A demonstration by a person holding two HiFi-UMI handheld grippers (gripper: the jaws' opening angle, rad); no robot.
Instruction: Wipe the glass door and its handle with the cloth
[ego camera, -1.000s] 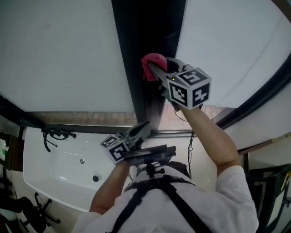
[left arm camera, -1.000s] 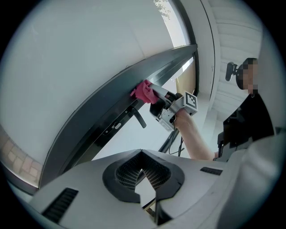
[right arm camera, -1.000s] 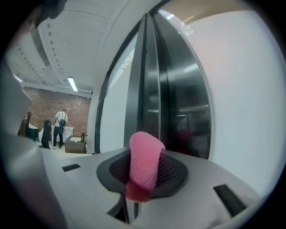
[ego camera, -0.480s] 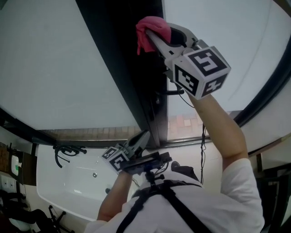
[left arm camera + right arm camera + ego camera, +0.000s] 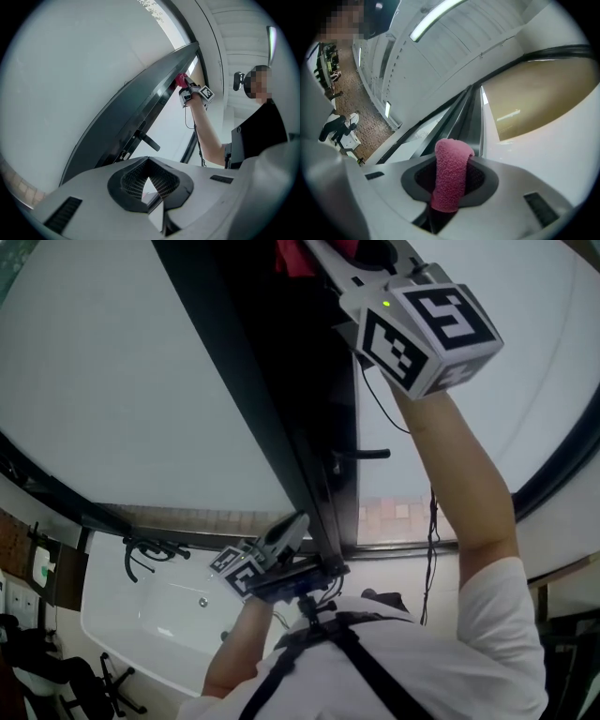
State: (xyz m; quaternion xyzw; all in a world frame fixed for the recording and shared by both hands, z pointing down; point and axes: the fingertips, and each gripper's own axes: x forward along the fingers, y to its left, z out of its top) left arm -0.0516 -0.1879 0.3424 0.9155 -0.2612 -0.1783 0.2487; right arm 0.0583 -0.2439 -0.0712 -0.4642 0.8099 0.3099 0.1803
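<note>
Right gripper (image 5: 339, 261) higher up door (image 5: 286, 399), cloth (image 5: 451, 173) between its jaws

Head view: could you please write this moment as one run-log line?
right gripper: shut on pink cloth, high at dark door frame | left gripper: shut, empty, low | door handle: neither gripper on it

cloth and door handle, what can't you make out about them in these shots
- Cloth: cut off by the head view's top edge and tiny in the left gripper view, so contact with the door frame is unclear.
- Door handle: thin and dark in the head view, small in the left gripper view; smears can't be seen.
- Right gripper: its fingers run off the head view's top edge.
</note>
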